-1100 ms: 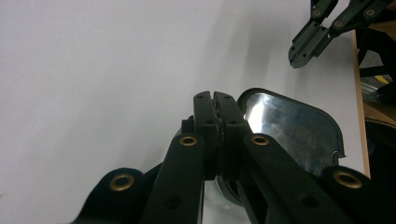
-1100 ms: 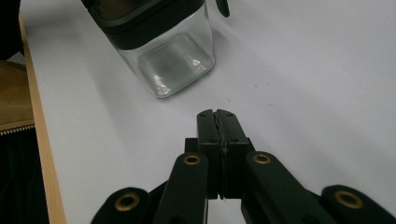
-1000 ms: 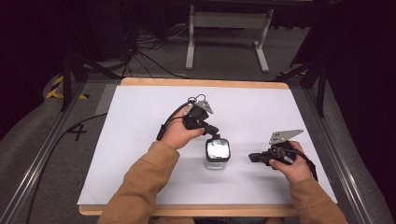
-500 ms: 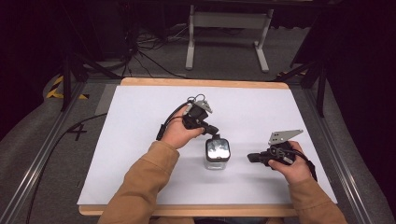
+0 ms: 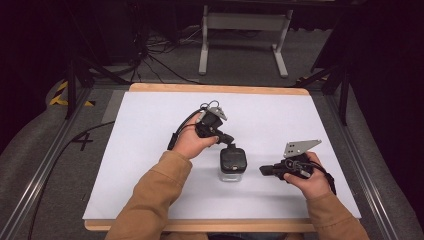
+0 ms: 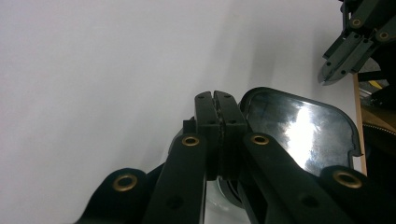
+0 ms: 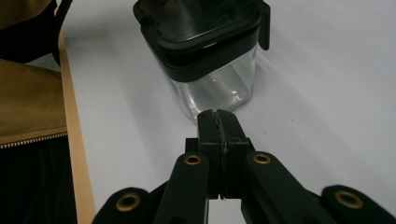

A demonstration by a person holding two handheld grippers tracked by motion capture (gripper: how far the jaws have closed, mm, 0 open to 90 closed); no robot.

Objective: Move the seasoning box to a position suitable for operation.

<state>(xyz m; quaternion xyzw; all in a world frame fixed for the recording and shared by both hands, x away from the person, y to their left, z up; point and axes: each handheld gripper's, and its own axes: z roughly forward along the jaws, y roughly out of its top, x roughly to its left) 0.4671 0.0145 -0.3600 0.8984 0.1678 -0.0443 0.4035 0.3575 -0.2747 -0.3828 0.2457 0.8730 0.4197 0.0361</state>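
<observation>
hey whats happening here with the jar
A person at a white table holds a gripper in each hand and works on a small clear jar with a black lid. The left gripper, jaws shut, is at the lid's edge from above. The right gripper, also shut, points at the jar's lower side, close to the glass; whether it touches is unclear. The lid is on and the jar stands upright.

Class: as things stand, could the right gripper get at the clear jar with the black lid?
Probably yes. The right gripper, jaws shut, points at the jar across bare table; it would have to open first.
</observation>
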